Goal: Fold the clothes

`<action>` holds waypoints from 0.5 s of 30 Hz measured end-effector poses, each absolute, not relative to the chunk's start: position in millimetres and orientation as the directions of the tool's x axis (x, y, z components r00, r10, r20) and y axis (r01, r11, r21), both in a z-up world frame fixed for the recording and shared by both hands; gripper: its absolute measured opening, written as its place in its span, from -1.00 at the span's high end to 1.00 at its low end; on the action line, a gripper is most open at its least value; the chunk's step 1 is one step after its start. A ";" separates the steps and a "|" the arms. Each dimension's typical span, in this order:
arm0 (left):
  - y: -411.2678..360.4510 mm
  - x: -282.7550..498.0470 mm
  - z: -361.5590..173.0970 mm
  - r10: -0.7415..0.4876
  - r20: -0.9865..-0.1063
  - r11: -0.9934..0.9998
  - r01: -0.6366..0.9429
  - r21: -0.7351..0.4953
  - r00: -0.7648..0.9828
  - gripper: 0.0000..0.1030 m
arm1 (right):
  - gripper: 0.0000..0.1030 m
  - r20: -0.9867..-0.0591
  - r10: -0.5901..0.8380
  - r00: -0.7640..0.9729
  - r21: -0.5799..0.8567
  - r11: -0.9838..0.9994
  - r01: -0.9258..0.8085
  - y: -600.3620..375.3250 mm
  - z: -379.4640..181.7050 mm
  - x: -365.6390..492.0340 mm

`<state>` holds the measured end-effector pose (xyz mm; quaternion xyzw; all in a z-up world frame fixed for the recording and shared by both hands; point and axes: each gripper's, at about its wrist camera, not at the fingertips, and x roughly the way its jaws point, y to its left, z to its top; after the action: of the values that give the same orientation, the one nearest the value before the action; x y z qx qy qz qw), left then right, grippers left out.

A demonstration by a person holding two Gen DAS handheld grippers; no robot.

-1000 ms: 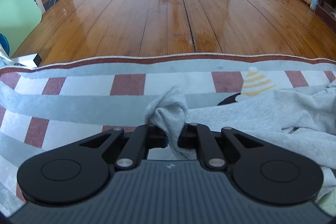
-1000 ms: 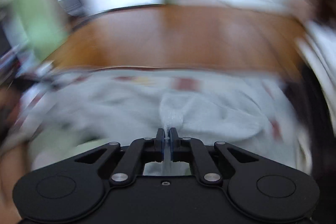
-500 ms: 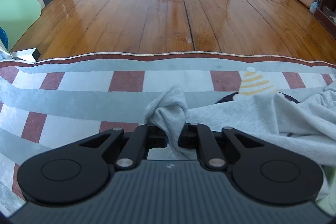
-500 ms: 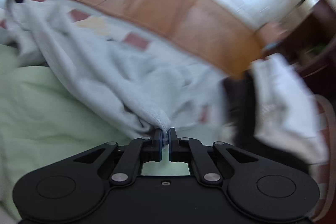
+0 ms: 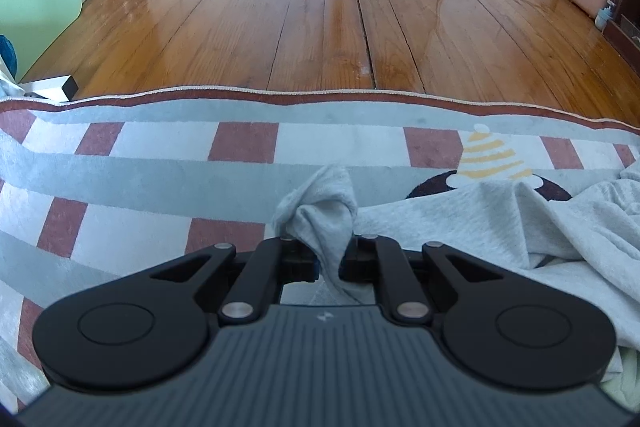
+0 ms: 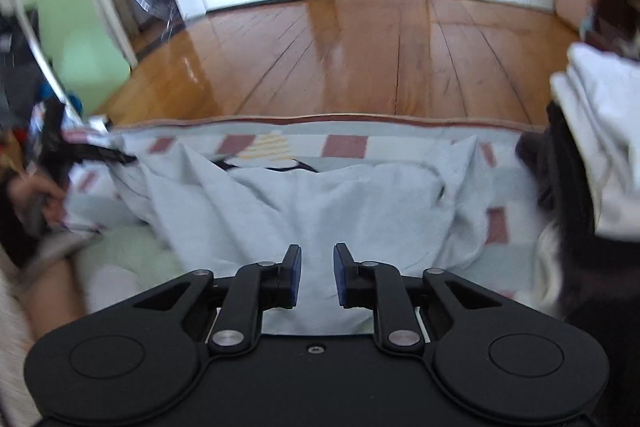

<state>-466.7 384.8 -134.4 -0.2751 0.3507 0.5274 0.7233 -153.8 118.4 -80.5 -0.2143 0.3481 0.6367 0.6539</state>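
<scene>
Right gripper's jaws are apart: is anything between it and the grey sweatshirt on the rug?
Nothing visible. The right gripper, jaws opening and empty, sits directly over the light grey fleece sweatshirt on the striped rug. The black-and-white clothes pile lies off to the right.

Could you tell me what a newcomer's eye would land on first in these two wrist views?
Probably the grey garment, rumpled across the striped rug near its far edge. One bunched corner is pinched in the left gripper, while the right gripper hangs over the cloth with its jaws opening and nothing between them. Beyond the rug, the glossy wooden floor fills the background.
</scene>
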 end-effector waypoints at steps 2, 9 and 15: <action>384.7 -466.8 -135.0 0.567 -0.800 0.291 -0.956 -0.029 0.197 0.82 | 0.57 -0.758 0.649 -0.067 0.156 0.080 -0.985 124.9 -89.6 -150.2; 384.1 -465.7 -137.0 0.560 -0.807 0.288 -0.957 -0.025 0.190 0.81 | 0.55 -0.796 0.584 -0.162 0.205 0.009 -0.979 114.8 -104.3 -152.8; 382.7 -464.0 -137.4 0.560 -0.808 0.295 -0.955 -0.011 0.182 0.81 | 0.50 -0.806 0.547 -0.224 0.225 -0.066 -0.972 99.4 -109.4 -166.0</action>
<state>-464.0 382.7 -137.4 -0.2729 0.3619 0.5273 0.7187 -166.0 99.4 -109.4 -0.2717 0.3908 0.6777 0.5605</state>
